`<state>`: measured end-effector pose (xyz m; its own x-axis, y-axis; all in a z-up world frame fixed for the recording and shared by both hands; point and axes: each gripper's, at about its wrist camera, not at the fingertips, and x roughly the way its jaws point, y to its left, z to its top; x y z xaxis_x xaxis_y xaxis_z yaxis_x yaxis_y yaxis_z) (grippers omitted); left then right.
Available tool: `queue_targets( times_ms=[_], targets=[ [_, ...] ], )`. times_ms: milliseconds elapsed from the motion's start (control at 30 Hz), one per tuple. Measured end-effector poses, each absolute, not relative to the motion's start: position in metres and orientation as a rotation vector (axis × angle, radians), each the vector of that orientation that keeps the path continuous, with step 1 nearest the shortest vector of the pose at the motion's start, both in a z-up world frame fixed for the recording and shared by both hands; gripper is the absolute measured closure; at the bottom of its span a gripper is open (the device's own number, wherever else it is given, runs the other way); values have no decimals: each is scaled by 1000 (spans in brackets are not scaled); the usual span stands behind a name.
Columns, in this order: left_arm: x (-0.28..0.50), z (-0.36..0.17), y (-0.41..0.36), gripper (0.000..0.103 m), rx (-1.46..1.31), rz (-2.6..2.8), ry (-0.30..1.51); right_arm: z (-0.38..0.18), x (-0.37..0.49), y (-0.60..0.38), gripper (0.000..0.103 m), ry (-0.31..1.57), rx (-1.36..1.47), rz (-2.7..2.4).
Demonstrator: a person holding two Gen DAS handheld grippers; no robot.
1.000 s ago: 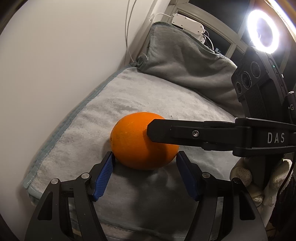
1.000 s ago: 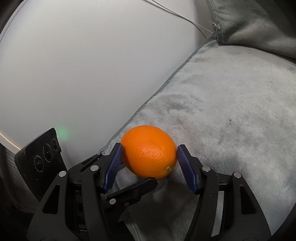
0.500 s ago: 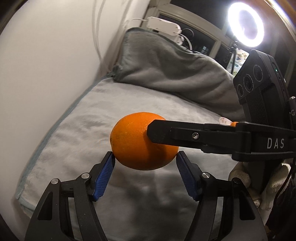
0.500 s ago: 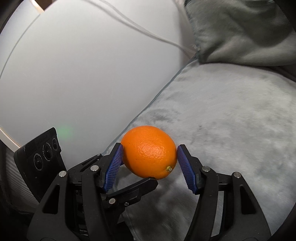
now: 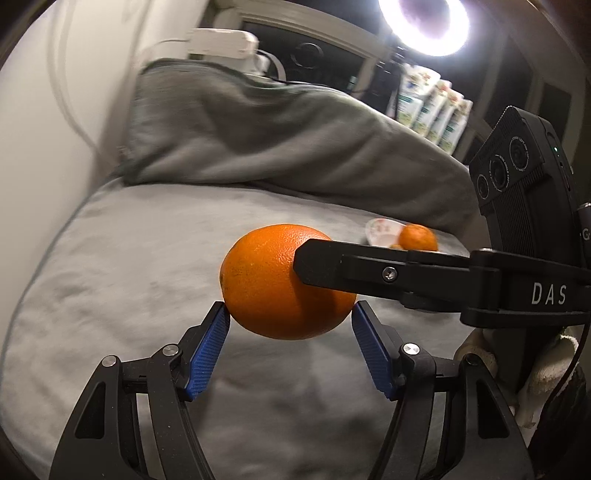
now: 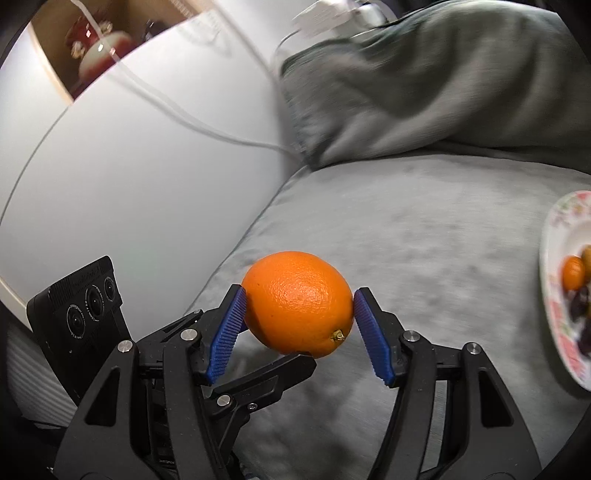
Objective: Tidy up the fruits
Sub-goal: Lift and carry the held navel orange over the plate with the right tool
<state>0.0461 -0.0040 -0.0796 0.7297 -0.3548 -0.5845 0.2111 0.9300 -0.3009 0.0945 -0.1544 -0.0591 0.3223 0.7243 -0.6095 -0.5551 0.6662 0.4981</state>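
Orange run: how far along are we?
Done: small fruits already lie on the plate. In hand: the big orange is off the grey blanket, pinched by both the right claw and the left claw. Left: carry it to the plate and release.

Large orange (image 5: 273, 291): one. Plate (image 6: 554, 236): one, carrying one small orange fruit (image 6: 573, 272) and perhaps two dark ones, blurred. Grippers: two. Ring light (image 5: 424, 26): one.

Left gripper (image 5: 290, 319) and right gripper (image 6: 298, 308) crossed, both clamped, angled downward
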Motion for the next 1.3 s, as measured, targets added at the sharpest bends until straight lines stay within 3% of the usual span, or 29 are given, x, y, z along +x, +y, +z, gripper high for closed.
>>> queue_targets(
  times_ms=[667, 1300],
  targets=[
    [89, -69, -111, 35, -109, -557, 696, -46, 112, -280, 39, 829, 335, 610],
    [123, -80, -150, 34, -131, -602, 760, -58, 138, -317, 39, 835, 366, 516]
  ],
)
